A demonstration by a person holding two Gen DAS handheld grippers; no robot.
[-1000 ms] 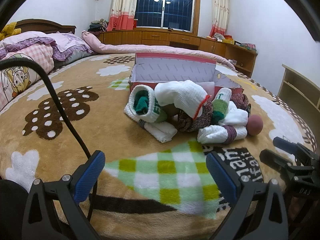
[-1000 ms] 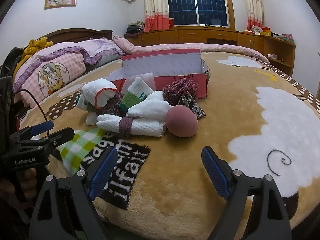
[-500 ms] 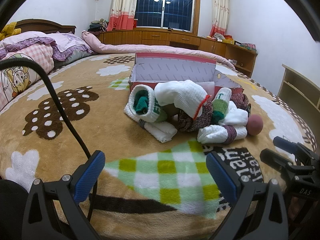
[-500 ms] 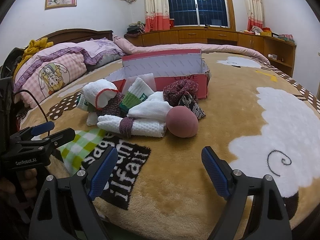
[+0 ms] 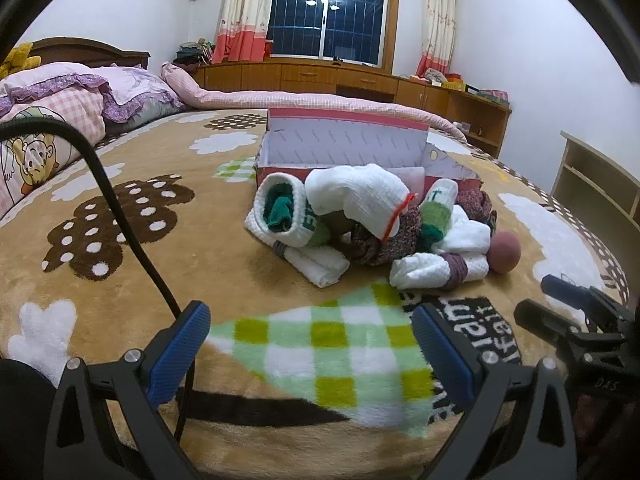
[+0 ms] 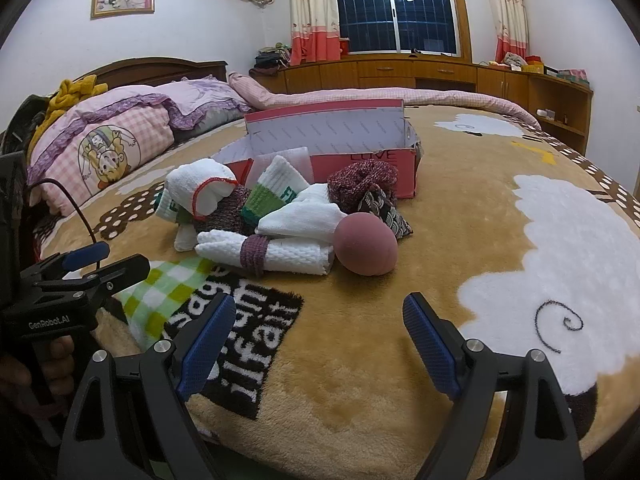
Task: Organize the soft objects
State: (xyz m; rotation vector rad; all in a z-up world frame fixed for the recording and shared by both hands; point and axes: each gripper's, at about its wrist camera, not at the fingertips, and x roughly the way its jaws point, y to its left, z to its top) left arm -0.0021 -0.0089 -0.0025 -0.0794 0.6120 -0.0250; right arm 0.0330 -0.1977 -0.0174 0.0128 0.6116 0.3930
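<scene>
A heap of soft things lies on the bed blanket in front of an open red box [image 5: 344, 148] [image 6: 360, 160]: rolled white socks [image 5: 356, 196] [image 6: 204, 188], a white towel tied with purple yarn [image 5: 436, 270] [image 6: 272, 254], a green-striped sock [image 6: 276, 192], a maroon knit piece [image 6: 362, 178] and a pink ball [image 5: 505, 251] [image 6: 366, 245]. My left gripper [image 5: 316, 350] is open and empty, short of the heap. My right gripper [image 6: 318, 346] is open and empty, just short of the ball.
The patterned brown blanket [image 6: 460, 240] covers the bed. Pink pillows and a quilt [image 6: 120, 136] lie at the left by the headboard. A black cable [image 5: 120, 208] runs across the left wrist view. Wooden cabinets [image 6: 420, 72] line the far wall.
</scene>
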